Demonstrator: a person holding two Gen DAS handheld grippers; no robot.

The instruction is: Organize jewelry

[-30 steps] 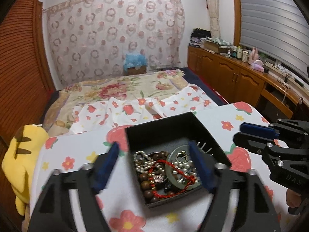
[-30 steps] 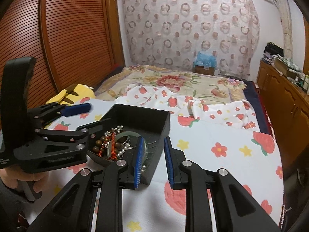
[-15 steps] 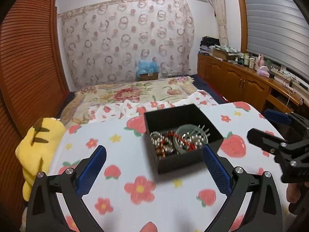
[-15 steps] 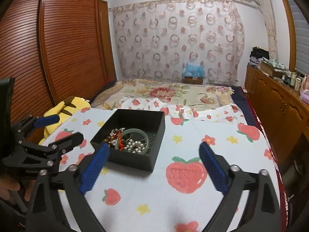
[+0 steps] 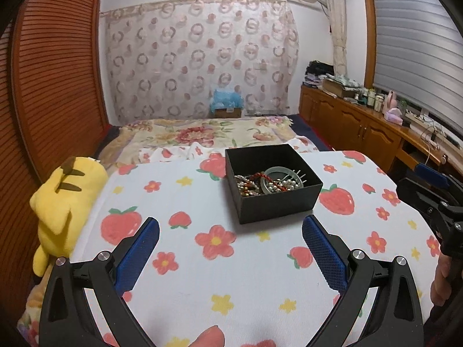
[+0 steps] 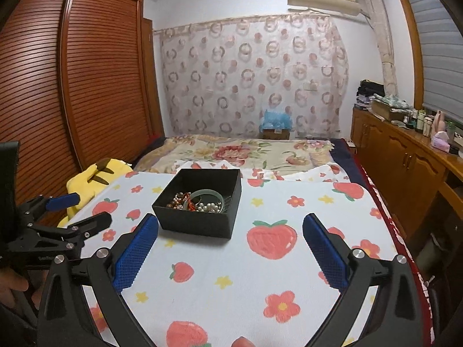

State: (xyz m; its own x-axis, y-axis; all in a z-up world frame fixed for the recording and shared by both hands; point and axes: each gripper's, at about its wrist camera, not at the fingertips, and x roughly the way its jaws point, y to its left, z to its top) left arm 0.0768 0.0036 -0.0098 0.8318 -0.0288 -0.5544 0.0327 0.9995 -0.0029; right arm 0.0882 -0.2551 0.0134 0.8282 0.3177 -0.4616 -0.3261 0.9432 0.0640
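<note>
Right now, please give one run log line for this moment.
left hand-held gripper: open, empty | right hand-held gripper: open, empty | black box: on cloth, jewelry inside

You are looking at a strawberry-and-flower print cloth (image 5: 220,277) covering the near surface, a yellow plush toy (image 5: 62,202) lying at its left edge, a floral bedspread (image 6: 246,150) spreading behind, and a ring-patterned curtain (image 6: 254,75) hanging beyond.

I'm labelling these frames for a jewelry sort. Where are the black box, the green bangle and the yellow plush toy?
black box (image 5: 279,205), left wrist view, on its near outer wall.
green bangle (image 5: 277,170), left wrist view, on the far arc of the ring.
yellow plush toy (image 5: 65,199), left wrist view, on its body.
</note>
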